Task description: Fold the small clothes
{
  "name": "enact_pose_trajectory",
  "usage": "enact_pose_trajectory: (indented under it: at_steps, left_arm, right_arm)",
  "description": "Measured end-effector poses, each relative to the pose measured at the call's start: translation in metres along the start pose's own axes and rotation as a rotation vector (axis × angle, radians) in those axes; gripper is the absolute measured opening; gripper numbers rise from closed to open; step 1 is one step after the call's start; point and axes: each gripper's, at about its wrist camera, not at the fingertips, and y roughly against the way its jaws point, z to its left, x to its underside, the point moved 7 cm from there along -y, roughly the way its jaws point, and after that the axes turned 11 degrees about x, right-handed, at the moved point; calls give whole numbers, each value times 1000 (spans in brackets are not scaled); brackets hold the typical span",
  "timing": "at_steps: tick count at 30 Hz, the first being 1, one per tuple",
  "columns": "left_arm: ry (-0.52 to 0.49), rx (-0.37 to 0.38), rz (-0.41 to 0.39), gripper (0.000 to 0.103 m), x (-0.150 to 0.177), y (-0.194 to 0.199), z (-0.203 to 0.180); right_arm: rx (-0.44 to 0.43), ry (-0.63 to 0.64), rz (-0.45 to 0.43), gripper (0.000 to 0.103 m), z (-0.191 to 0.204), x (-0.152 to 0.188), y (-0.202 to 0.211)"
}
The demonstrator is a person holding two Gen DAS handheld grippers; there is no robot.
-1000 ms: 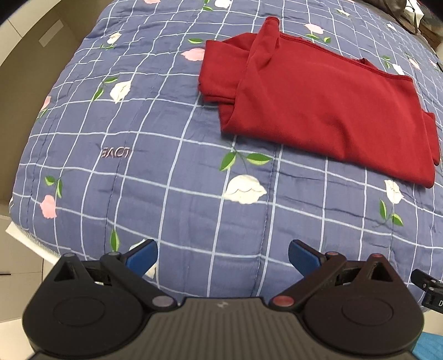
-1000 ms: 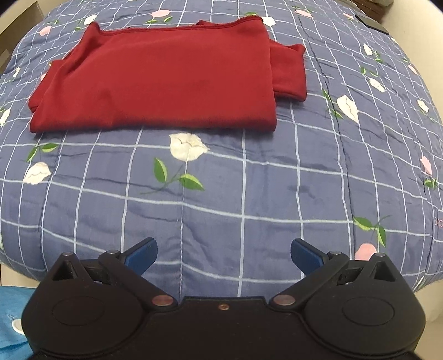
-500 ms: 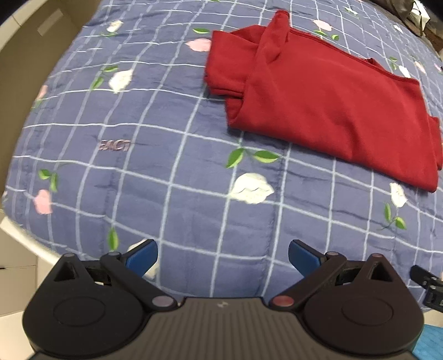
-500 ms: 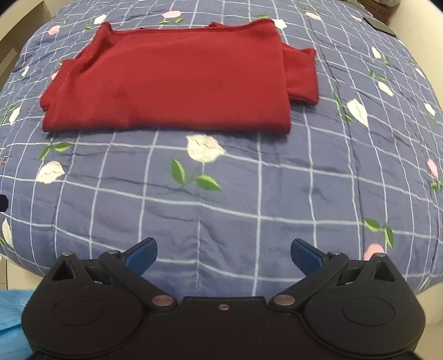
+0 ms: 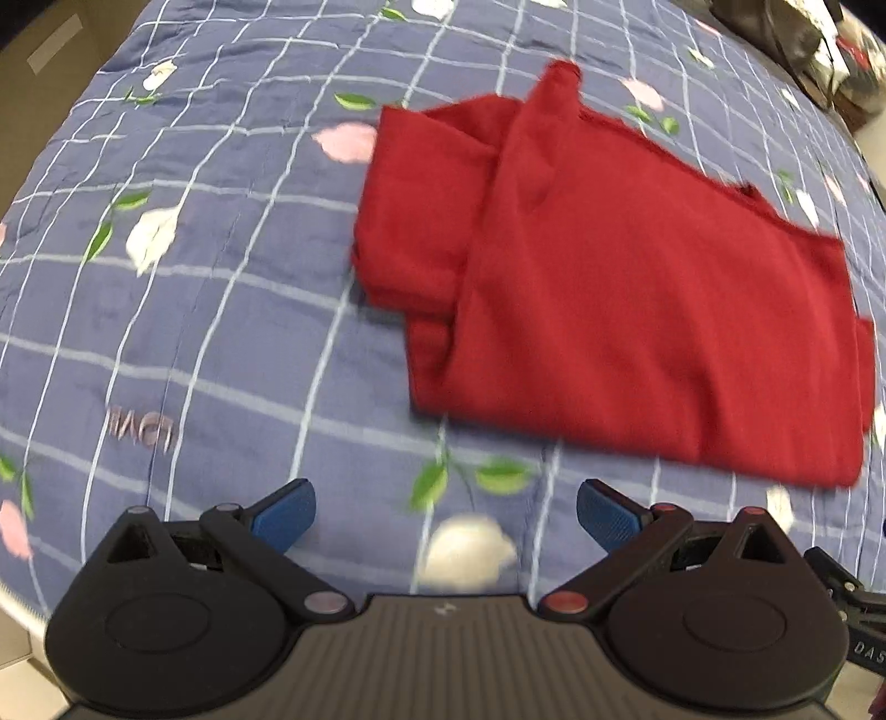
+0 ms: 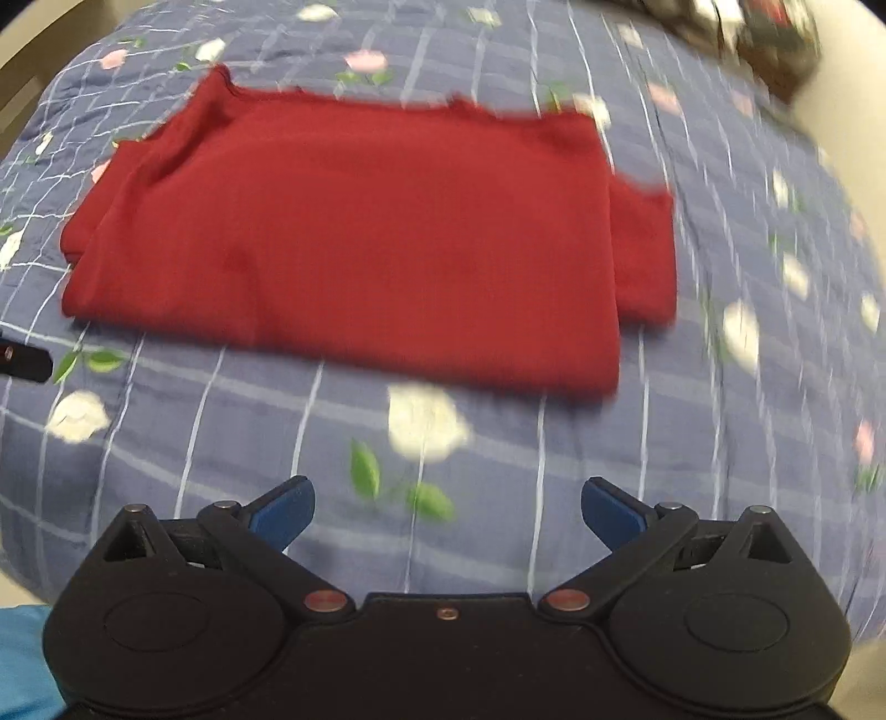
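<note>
A red shirt point(image 5: 626, 310) lies folded lengthwise on the blue flowered quilt point(image 5: 183, 332), with a sleeve bunched at its left end. In the right wrist view the same red shirt point(image 6: 354, 243) is a flat rectangle with a sleeve sticking out on its right side. My left gripper point(image 5: 446, 512) is open and empty, a short way in front of the shirt's near left corner. My right gripper point(image 6: 447, 512) is open and empty too, just short of the shirt's near edge. Both views are blurred by motion.
The quilt point(image 6: 747, 432) covers a bed that drops off at the near edge in both views. Dark cluttered items point(image 5: 797, 39) sit at the far right corner of the bed. The tip of the other gripper point(image 6: 22, 363) shows at the left edge of the right wrist view.
Both grippers have moved forward toward the red shirt, which now looks larger and closer. Their jaws stay open. The shirt itself has not moved.
</note>
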Motion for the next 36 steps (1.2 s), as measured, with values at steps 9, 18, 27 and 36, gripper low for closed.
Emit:
enact_pose_trajectory:
  at_steps: [9, 18, 27, 36]
  left_arm:
    - [-8, 13, -77, 102, -65, -30, 23]
    - [-71, -16, -66, 103, -101, -57, 36]
    - [-45, 24, -68, 102, -105, -54, 25]
    - [-73, 98, -64, 102, -106, -53, 19]
  right_arm:
    - [59, 161, -147, 102, 33, -72, -28]
    - [71, 181, -74, 102, 44, -92, -70]
    - [47, 219, -23, 102, 50, -82, -93]
    - [18, 221, -14, 102, 48, -81, -97]
